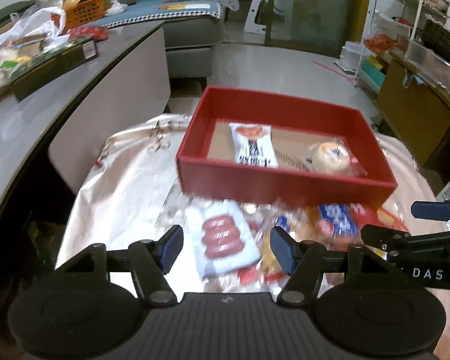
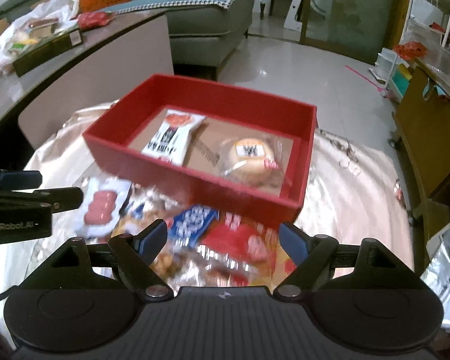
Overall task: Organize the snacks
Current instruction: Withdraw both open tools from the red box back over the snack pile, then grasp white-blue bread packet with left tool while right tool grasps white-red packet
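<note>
A red box (image 1: pixel 285 184) (image 2: pixel 195 177) sits on a shiny cloth-covered table. It holds a white snack packet (image 1: pixel 253 145) (image 2: pixel 172 138) and a wrapped round bun (image 1: pixel 330 156) (image 2: pixel 249 157). A pile of loose snacks lies in front of the box. My left gripper (image 1: pixel 226 247) is open and empty, hovering over a white sausage pack (image 1: pixel 223 238) (image 2: pixel 100 208). My right gripper (image 2: pixel 223 240) is open and empty above a blue packet (image 2: pixel 193 220) (image 1: pixel 337 219) and a red packet (image 2: pixel 240 240). The right gripper's fingers (image 1: pixel 429 210) show at the right of the left wrist view.
A grey counter (image 1: pixel 45 114) on the left carries a dark box (image 1: pixel 54 63), plastic bags and an orange basket (image 1: pixel 84 12). A grey sofa (image 2: pixel 207 30) stands behind. Wooden furniture (image 2: pixel 429 138) and a white rack (image 1: pixel 390 30) stand on the right. A silver bag (image 2: pixel 444 273) lies at the right edge.
</note>
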`<state>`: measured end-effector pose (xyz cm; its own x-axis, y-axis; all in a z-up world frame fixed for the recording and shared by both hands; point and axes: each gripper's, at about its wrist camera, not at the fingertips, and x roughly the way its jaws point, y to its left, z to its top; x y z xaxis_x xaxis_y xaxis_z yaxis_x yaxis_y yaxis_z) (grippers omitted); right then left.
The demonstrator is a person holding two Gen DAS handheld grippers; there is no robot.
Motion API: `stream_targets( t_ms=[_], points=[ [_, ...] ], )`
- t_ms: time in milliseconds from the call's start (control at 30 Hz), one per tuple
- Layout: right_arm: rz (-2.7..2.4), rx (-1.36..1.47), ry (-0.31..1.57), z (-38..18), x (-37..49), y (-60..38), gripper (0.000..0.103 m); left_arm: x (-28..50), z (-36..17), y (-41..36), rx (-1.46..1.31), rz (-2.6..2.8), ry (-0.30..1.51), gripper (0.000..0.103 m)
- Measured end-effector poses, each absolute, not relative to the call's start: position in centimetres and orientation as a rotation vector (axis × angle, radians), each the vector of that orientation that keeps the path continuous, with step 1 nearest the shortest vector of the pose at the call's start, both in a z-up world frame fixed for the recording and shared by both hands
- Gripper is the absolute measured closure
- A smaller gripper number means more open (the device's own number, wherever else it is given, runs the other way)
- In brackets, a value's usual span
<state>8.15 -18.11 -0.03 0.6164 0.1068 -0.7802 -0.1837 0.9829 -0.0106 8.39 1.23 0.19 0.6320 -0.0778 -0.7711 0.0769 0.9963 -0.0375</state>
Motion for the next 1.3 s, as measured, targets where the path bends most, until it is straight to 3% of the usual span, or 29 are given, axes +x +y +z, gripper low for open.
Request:
stream_targets(
  t_ms=[433,1133,1300],
  points=[
    [0.307,-0.195,1.003,-3.2,3.0,-13.4,0.016,0.0,-3.0,5.2,-0.131,0.013,1.033,0.044],
    [0.369,-0.328,1.022,-6.7,2.5,-10.0,0.017,-2.0,-6.6,6.6,-0.403,0.255,1.115,0.043],
    [0.361,-0.338,1.028,-7.2,2.8,-10.1,0.020,-1.3,-7.4,5.6,-0.430,0.310,1.106,0.033]
  ],
)
